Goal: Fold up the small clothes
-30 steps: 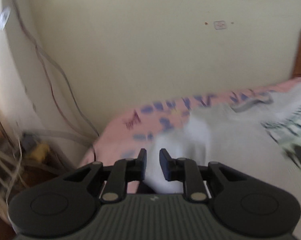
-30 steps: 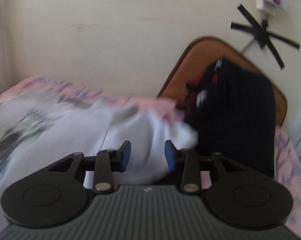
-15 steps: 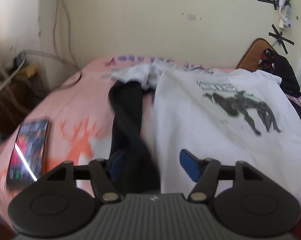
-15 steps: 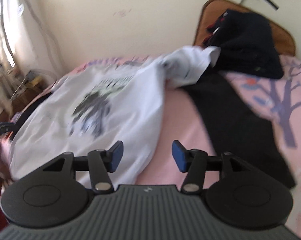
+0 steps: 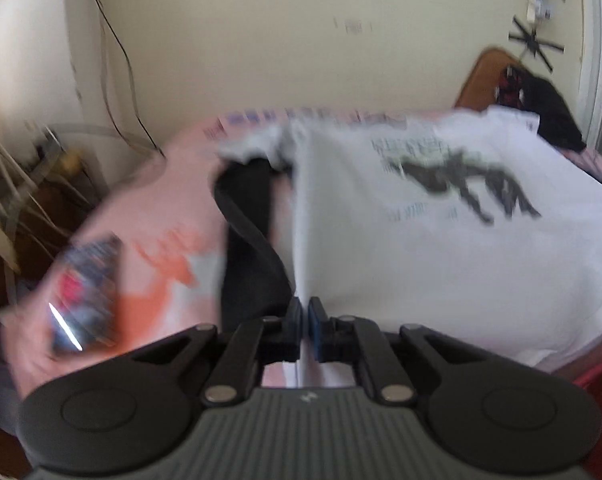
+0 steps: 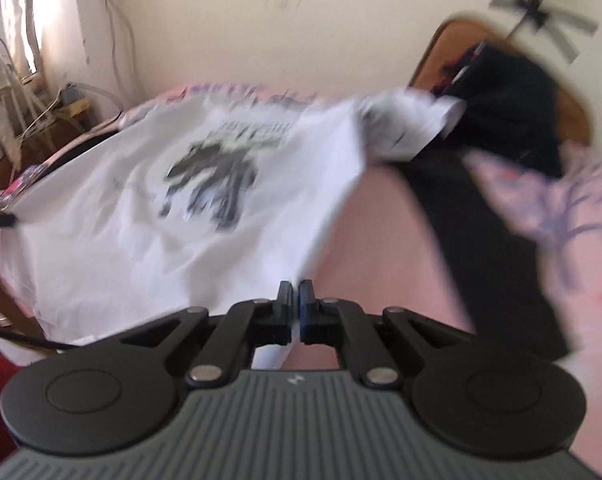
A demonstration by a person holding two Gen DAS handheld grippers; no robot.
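On the pink patterned bedsheet (image 5: 169,216) lies a white printed cotton T-shirt (image 5: 421,240); left gripper (image 5: 305,316) and right gripper (image 6: 295,300) each pinch a hem corner. Both should lift evenly, keeping the hem taut.

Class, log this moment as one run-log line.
left gripper: shut on white T-shirt hem | right gripper: shut on same hem | shirt: print up on bed

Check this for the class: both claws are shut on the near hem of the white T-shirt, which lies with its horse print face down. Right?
Not quite. The white T-shirt lies print up; the dark horse shows in both wrist views. Left claw and right claw are indeed shut on its hem.
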